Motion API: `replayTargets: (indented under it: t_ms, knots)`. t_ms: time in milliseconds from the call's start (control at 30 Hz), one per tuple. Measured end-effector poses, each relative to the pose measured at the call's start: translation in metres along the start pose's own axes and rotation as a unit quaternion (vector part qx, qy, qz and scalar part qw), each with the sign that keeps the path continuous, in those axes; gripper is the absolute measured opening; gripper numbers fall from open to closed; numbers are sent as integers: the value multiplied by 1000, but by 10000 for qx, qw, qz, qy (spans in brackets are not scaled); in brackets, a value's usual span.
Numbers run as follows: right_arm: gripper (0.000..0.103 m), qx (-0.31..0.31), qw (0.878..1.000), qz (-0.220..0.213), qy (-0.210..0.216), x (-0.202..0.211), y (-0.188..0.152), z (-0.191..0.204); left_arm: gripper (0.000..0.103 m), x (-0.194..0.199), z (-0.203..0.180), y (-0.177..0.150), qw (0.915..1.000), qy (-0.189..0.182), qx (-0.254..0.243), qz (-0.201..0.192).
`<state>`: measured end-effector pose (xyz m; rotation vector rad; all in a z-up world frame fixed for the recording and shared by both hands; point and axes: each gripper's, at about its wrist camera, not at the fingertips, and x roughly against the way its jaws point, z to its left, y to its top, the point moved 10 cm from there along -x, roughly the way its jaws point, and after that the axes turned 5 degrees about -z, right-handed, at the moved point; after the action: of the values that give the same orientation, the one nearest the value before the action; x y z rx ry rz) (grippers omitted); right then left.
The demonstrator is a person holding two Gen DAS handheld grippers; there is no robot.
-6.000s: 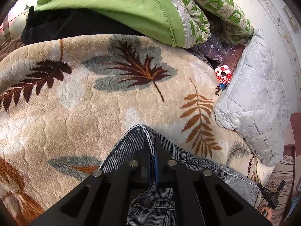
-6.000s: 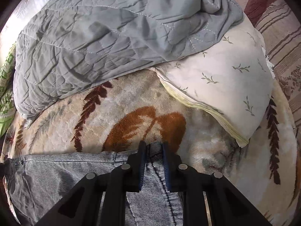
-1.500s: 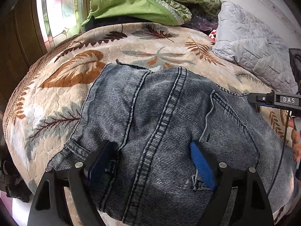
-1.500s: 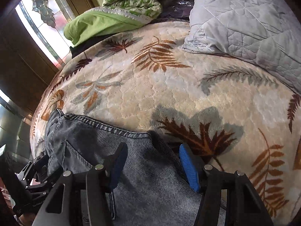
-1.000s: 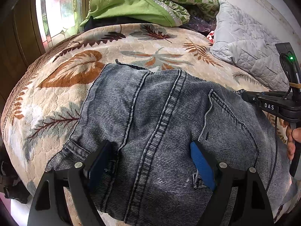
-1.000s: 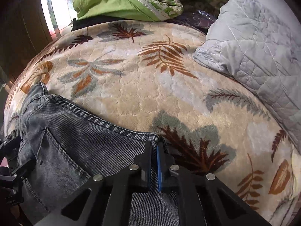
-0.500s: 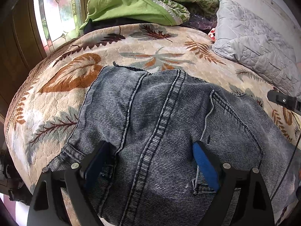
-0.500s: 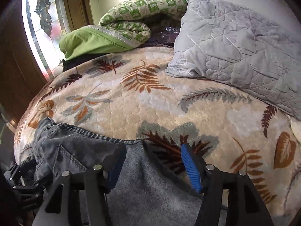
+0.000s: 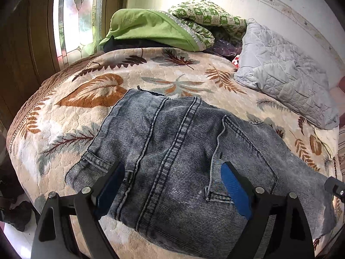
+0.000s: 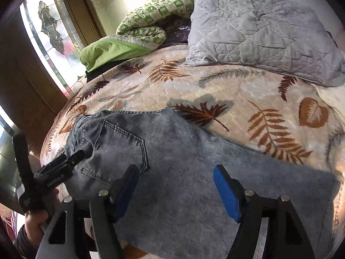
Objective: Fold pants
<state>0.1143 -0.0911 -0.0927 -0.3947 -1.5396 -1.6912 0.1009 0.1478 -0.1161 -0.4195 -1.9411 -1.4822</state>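
A: The room is a bedroom, I think. There is a bed with a plush blanket (image 9: 151, 75) printed with brown and grey leaves, and a window with patterned glass (image 9: 77, 17) on the left side, set in dark wood.

B: Yes. At the far end of the bed I see a green cover (image 9: 146, 29), a quilt with green squares (image 9: 207, 17) and a grey quilted pillow (image 10: 258, 32). The wall behind is pale.

A: And where are the pants (image 9: 183, 151)?

B: They lie flat on the blanket, near the front edge of the bed. In the left wrist view the back pocket and the thick seams face up. In the right wrist view they look like one long band, so I judge that one leg is already laid over the other.

A: So the first fold is done?

B: It seems so, but I cannot see the layers themselves. The fold across the length is not yet made, as far as I can tell.

A: What about the grippers?

B: The left gripper (image 9: 172, 185) has its jaws wide apart above the denim and holds nothing. The right gripper (image 10: 176, 191) is opening its jaws; the cloth lies under them, not pinched between them.

A: I also see a hand (image 10: 36, 215) at the lower left of the right wrist view.

B: It holds the handle of the left gripper.
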Motion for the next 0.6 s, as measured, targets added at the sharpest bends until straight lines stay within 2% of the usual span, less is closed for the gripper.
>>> replayTargets:
  t_ms: [167, 267, 300, 400, 500, 567, 600]
  knots:
    - [75, -951, 9942, 76, -498, 36, -65, -69, 91, 28, -21, -10, 9996, -202, -185, -107]
    - [76, -1502, 9849, 442, -739, 27, -99, -108, 91, 39, -37, -18, 9993, -306, -230, -12]
    - [76, -1611, 9831, 530, -684, 21, -104, -115, 91, 42, -42, -21, 9991, -347, -257, 37]
    - [76, -1758, 9820, 375, -580, 32, -93, -112, 91, 50, -54, -29, 9983, -410, -391, 105]
    - [76, -1678, 9850, -128, -371, 56, -75, -99, 91, 58, -58, -32, 9981, -375, -487, 61]
    - [85, -1513, 9869, -297, -480, 63, -73, -99, 91, 59, -59, -35, 9982, -402, -426, 122]
    - [86, -1520, 9864, -246, -566, 60, -79, -104, 91, 58, -60, -37, 9982, -438, -374, 153]
